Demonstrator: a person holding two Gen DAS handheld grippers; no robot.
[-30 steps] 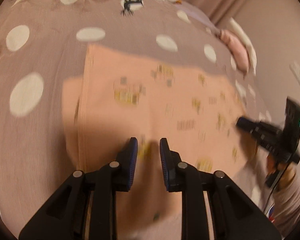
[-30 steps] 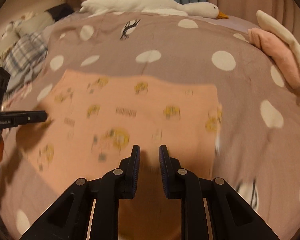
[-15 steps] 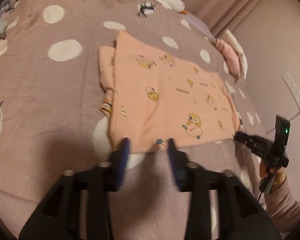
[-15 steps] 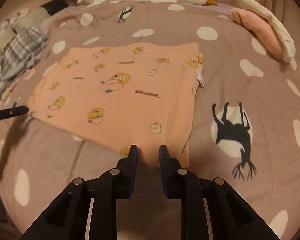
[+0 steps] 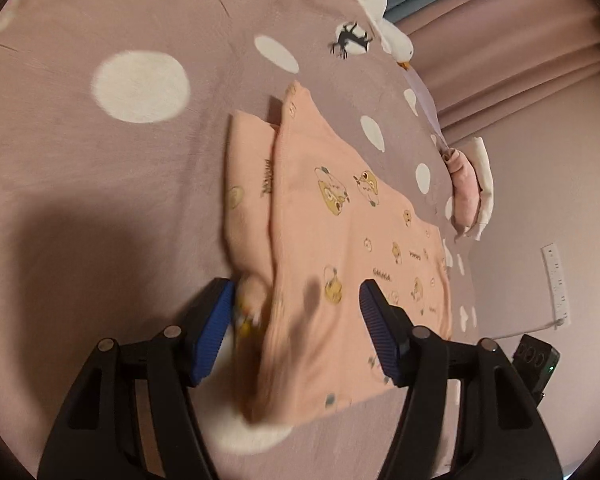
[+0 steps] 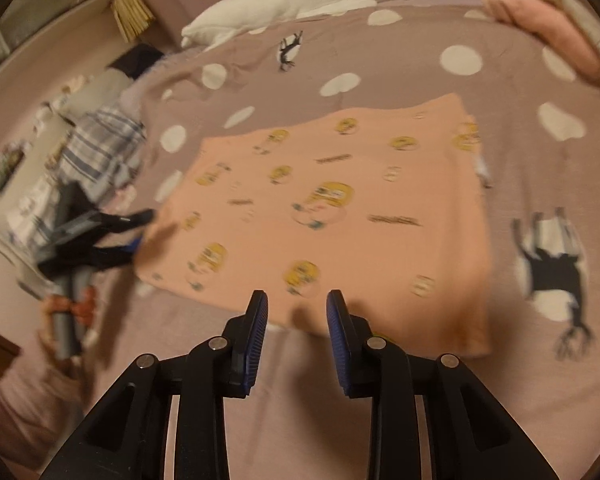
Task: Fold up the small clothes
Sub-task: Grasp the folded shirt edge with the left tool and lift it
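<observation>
Faintly legible, "GAGAGA" print on peach garment (image 5: 352,240), duck motifs, other words blurred

The light is dim and warm, so everything looks a bit pink and orange. Both pictures bulge like a fishbowl, with dark corners round the edge. A big soft shadow lies on the bedcover (image 5: 80,184) at the near left in the left view. The near edge of the peach garment (image 5: 340,240) is smeared there. The whole right view is blurry, most of all at its left side.
</observation>
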